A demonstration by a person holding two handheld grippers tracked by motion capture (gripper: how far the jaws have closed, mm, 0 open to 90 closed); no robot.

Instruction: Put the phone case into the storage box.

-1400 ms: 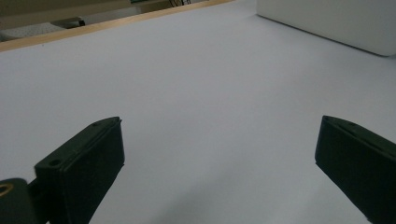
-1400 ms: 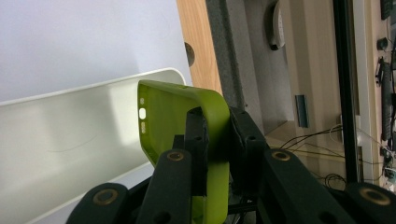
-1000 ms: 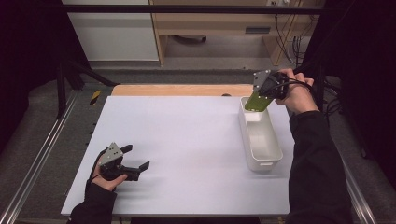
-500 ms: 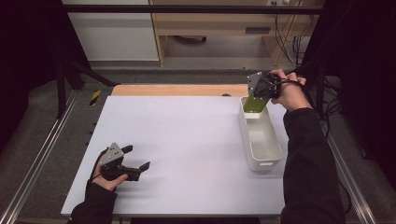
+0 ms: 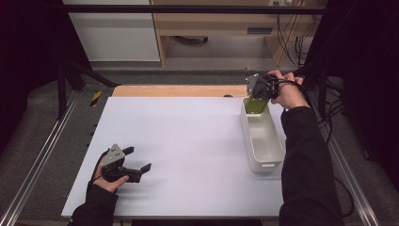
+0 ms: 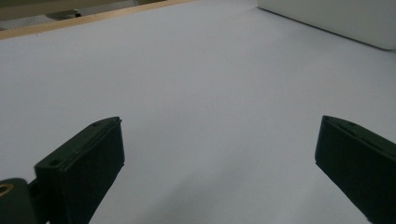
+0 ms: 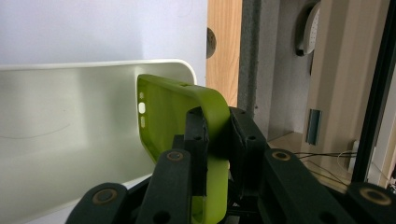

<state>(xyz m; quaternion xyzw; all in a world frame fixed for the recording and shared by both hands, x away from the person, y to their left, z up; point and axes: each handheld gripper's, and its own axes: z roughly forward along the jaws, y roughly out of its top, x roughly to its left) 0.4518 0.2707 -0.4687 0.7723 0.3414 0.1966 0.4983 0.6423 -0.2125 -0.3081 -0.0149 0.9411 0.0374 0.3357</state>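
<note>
i see my right gripper [image 5: 258, 96] at the far right part of the table [image 5: 188, 141], and its jaws are closed tight on a green phone case [image 5: 255, 106]. in the right gripper view the two black jaws pinch one side wall of the phone case [image 7: 187, 116], and the case stands up on its edge between them, with small cut-outs on the side that faces the bin. the case hangs over the far end of the white bin [image 5: 270, 155], its lower part is inside the rim, but i cannot tell if it touches the bottom of the bin. the white bin [image 7: 60, 135] is long and narrow, it lies along the right edge of the table and goes from far to near. my left gripper [image 5: 141, 160] rests at the near left corner of the table, well apart from the bin. its jaws are spread wide and nothing is between them; in the left gripper view i see the bare white table [image 6: 196, 84] between the two jaws, and a corner of the white bin [image 6: 336, 21] far away.
</note>
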